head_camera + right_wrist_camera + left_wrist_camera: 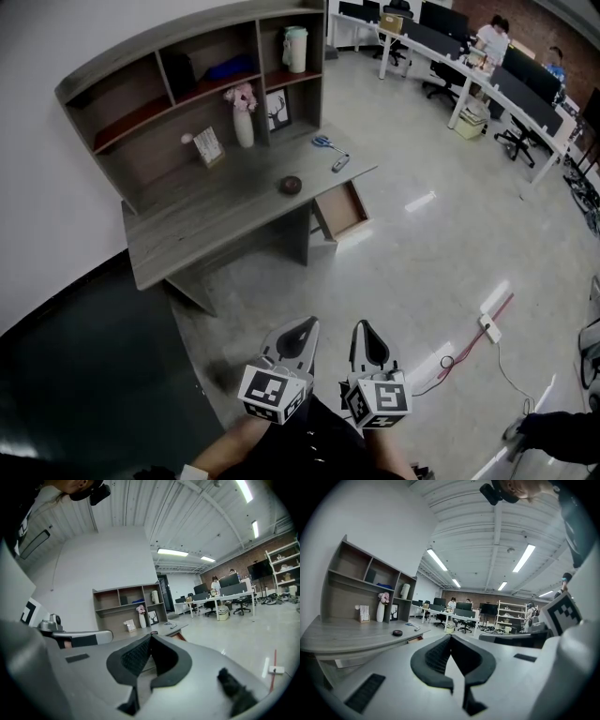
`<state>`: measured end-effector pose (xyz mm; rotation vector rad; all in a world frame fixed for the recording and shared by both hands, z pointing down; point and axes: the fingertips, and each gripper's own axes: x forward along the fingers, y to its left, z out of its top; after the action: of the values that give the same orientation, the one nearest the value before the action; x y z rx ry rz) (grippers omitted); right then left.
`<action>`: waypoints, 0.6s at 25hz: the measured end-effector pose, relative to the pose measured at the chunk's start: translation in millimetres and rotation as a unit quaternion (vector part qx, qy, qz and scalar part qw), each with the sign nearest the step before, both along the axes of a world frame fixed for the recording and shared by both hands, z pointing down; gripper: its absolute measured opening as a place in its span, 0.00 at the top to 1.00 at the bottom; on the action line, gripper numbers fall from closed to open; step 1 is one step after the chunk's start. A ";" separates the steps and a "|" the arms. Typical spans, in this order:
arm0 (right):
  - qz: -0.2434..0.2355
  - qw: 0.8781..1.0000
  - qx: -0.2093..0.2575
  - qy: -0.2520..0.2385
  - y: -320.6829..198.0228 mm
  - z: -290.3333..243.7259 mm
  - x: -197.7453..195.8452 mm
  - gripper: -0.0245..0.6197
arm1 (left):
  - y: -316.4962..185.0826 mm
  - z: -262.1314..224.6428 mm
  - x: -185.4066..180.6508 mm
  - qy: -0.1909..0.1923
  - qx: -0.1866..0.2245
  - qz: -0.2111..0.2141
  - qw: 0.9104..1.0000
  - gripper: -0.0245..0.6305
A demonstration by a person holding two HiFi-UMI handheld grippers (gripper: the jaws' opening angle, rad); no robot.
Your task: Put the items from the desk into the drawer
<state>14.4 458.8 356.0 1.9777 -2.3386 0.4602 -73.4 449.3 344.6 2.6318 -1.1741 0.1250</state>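
Head view: the tabletop (187,225) with its shelf unit (169,84) sits in the upper left of frame, well apart from both tools at bottom centre. On it are a round dark object (291,185) near the front edge, and scissors (323,142) and a small grey item (340,163) at the right end. The drawer (342,210) is open below that end. The left tool (307,328) and right tool (366,331) sit side by side, both pinched together, nothing held. Left gripper view: jaws meet at the tip, empty; tabletop (347,637) at left centre, round dark object (397,633) on it. Right gripper view: jaws closed, empty; tabletop (159,630) small, just behind the tip. Step looks like the approach: close in, spread one tool before reaching, start with the right-end pieces above the drawer, come in low, and avoid the vase (244,122).
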 end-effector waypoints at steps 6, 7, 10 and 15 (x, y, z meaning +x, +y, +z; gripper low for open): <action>0.002 1.000 -0.001 -0.003 -34.4 0.4 6.6 0.95 | -32.9 0.3 9.4 -0.002 -0.001 0.005 1.000 0.95; 0.002 1.000 0.000 -0.002 -40.8 -0.2 8.2 0.95 | -38.8 -0.1 11.4 -0.003 0.000 0.006 1.000 0.95; 0.003 1.000 -0.001 -0.003 -60.3 -0.9 12.8 0.95 | -57.1 -1.7 17.8 -0.009 0.003 0.009 1.000 0.95; 0.001 1.000 0.004 0.002 -97.1 -7.9 16.9 0.95 | -93.3 -6.2 22.0 -0.007 0.003 0.002 1.000 0.95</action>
<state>31.2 361.6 348.2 1.9835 -2.3403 0.4478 -51.4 356.0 338.4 2.6421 -1.1760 0.1399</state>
